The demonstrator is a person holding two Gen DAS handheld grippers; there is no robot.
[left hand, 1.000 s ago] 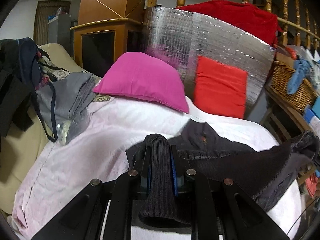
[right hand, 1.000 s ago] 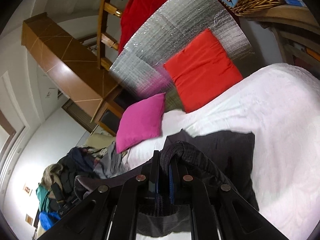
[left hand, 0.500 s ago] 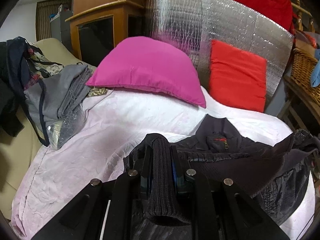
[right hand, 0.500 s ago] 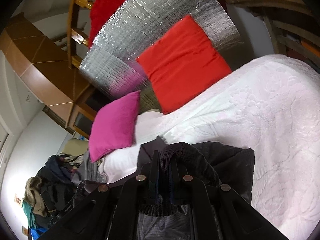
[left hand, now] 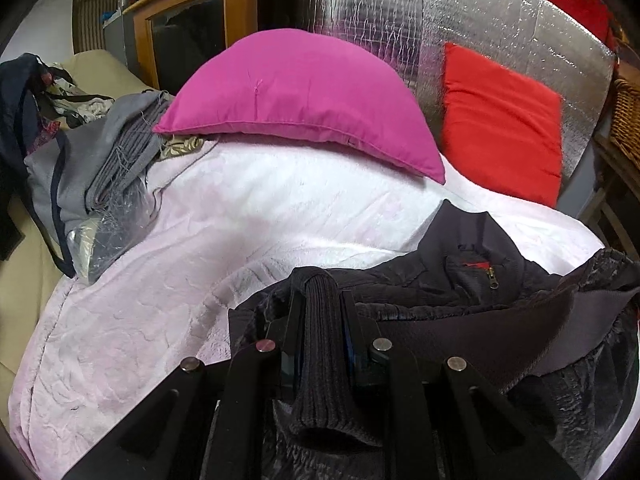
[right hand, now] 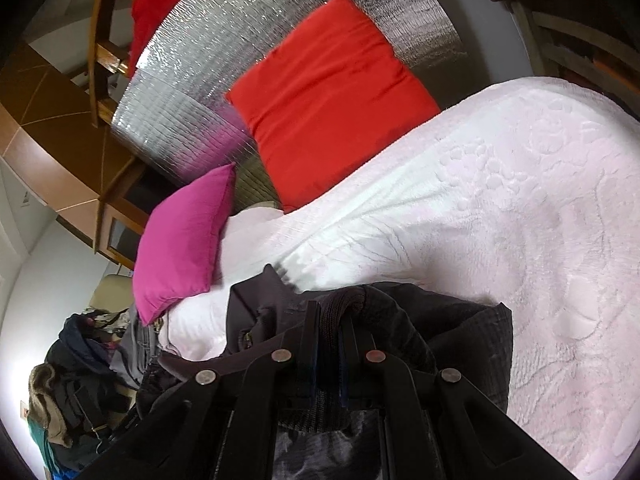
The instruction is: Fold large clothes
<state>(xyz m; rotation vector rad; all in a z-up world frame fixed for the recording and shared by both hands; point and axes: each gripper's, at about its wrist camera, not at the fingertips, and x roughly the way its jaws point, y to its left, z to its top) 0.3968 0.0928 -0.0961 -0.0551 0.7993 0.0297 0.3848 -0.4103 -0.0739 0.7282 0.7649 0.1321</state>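
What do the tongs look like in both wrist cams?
Both alike: the left tongs and right tongs are matte black, angular linkage arms with four round silver pivot pins in a row, and blue pads lining the inner finger faces. No cables, markings, hands or sleeves visible.

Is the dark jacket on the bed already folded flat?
No. The dark jacket lies bunched, its ribbed edge clamped in both grippers.

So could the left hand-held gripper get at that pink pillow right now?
Probably not as it stands. The left hand-held gripper is clamped on the dark jacket's ribbed hem, so it is occupied. The pink pillow lies beyond open bedspread, so the path looks clear once it lets go.
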